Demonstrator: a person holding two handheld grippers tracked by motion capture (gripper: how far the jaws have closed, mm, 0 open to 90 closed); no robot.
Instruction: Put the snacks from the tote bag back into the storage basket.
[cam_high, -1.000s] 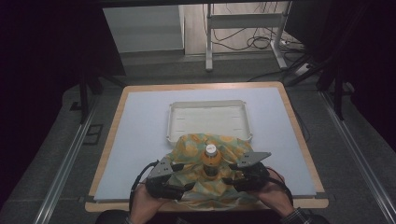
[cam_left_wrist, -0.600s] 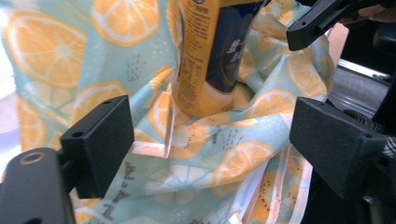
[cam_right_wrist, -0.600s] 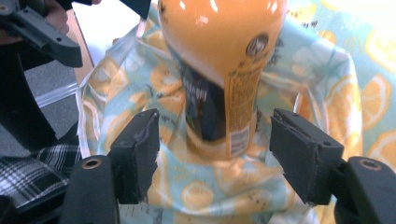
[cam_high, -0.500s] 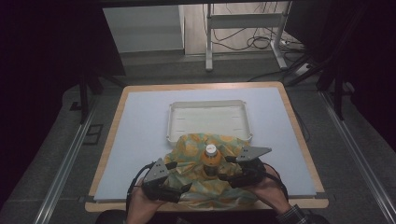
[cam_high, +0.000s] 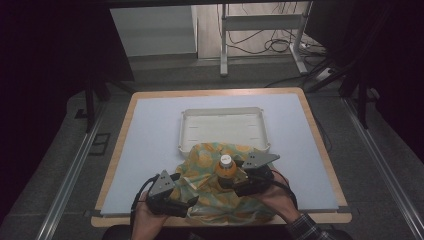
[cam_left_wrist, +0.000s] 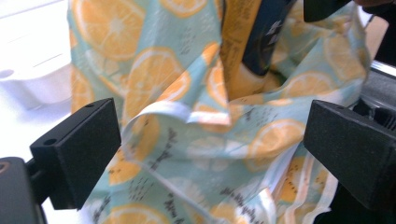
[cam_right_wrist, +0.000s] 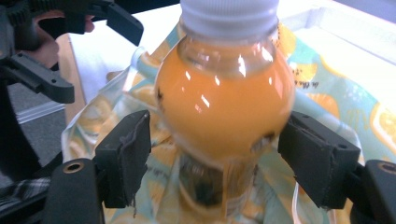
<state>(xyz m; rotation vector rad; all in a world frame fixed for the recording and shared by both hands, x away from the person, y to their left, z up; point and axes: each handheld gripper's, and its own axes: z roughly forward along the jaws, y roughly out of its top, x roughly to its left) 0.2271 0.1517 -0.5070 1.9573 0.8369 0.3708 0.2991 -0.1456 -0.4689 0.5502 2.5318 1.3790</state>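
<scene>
Orange juice bottle (cam_high: 226, 169), white cap, is stood upright on cloth. Orange-print cloth (cam_high: 210, 195) is rumpled beside the tray.

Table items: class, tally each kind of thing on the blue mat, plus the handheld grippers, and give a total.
Bottles of orange juice: 1
Orange-print cloths: 1
White trays: 1
Grippers: 2, left gripper and right gripper
Total: 5
</scene>
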